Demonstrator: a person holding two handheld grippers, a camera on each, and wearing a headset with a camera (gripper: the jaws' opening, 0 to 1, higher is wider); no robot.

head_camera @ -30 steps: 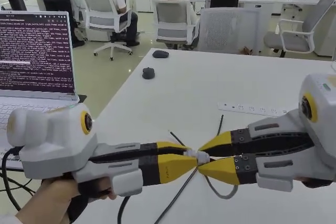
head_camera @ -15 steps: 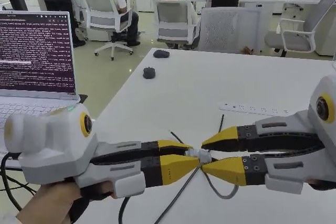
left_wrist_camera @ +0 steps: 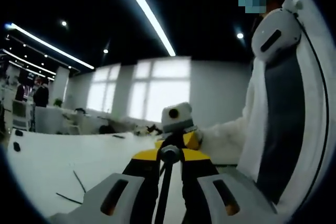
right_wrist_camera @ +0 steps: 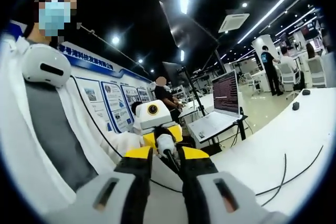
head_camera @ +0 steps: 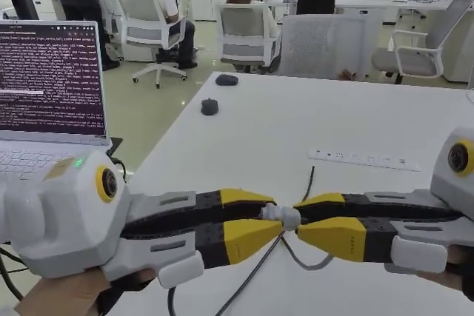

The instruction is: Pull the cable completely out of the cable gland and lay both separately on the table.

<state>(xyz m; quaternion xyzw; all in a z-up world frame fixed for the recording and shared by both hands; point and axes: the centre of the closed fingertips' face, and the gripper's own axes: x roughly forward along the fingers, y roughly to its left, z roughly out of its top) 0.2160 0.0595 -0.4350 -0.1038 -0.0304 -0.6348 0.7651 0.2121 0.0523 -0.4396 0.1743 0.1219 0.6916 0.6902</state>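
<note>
Above the white table [head_camera: 244, 138], the small white cable gland [head_camera: 281, 216] is held in the air between the two yellow-tipped grippers, which meet tip to tip. My left gripper [head_camera: 261, 217] comes in from the left and is shut on the gland. From the right, my right gripper [head_camera: 304, 217] is shut on the black cable [head_camera: 255, 264] right at the gland. The cable hangs down to the table in a loop. The left gripper view has the gland [left_wrist_camera: 170, 153] at the jaw tips with the cable [left_wrist_camera: 164, 192] running down. In the right gripper view the gland [right_wrist_camera: 165, 143] sits between the tips.
An open laptop [head_camera: 48, 79] stands at the left. A white power strip [head_camera: 363, 159] lies on the table's right side, with two dark mice [head_camera: 209, 106] at the far end. Office chairs [head_camera: 244, 31] and people fill the background.
The grippers sit lower in the picture, partly because the head camera shifted. The right gripper has drawn slightly to the right, so more of the white gland shows between the tips.
</note>
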